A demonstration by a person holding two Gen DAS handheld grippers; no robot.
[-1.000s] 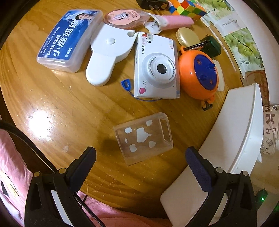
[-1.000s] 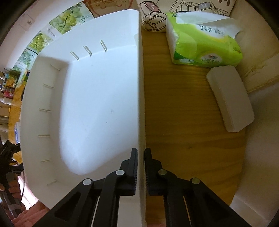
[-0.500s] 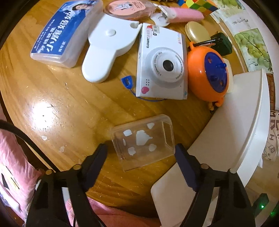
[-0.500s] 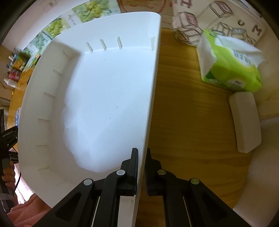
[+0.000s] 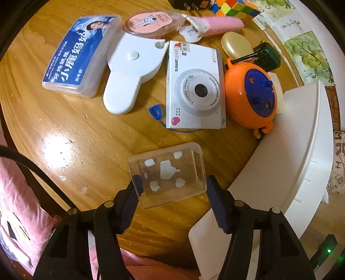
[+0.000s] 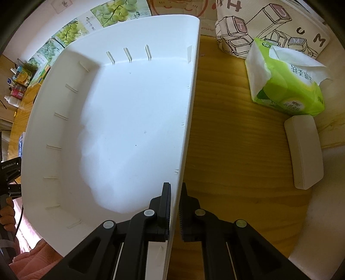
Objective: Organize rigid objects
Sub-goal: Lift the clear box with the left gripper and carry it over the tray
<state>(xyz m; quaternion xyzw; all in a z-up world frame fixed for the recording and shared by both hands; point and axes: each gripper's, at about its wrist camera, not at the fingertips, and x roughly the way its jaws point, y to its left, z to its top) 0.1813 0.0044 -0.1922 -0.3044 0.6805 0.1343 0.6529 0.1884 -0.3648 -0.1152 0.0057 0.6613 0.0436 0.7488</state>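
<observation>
A clear plastic box (image 5: 166,172) with white patches lies on the round wooden table (image 5: 75,133). My left gripper (image 5: 172,187) points down over it with the jaws closing, and the blue pads (image 5: 212,193) meet the box on its left and right sides. My right gripper (image 6: 175,206) is shut on the straight wall of the empty white tray (image 6: 129,129). In the left wrist view the same tray (image 5: 301,168) stands at the right, next to the box.
Behind the box lie a white toy camera (image 5: 194,90), an orange round toy (image 5: 250,97), a white handled case (image 5: 129,71), a blue-labelled box (image 5: 79,56), a pink tape dispenser (image 5: 151,21) and a colour cube (image 5: 235,6). A green tissue pack (image 6: 284,86) and a white case (image 6: 304,150) lie right of the tray.
The left jaws have come in from wide apart to the sides of the clear box, and the gripper has moved closer to it. The right gripper has turned a little with the tray.
</observation>
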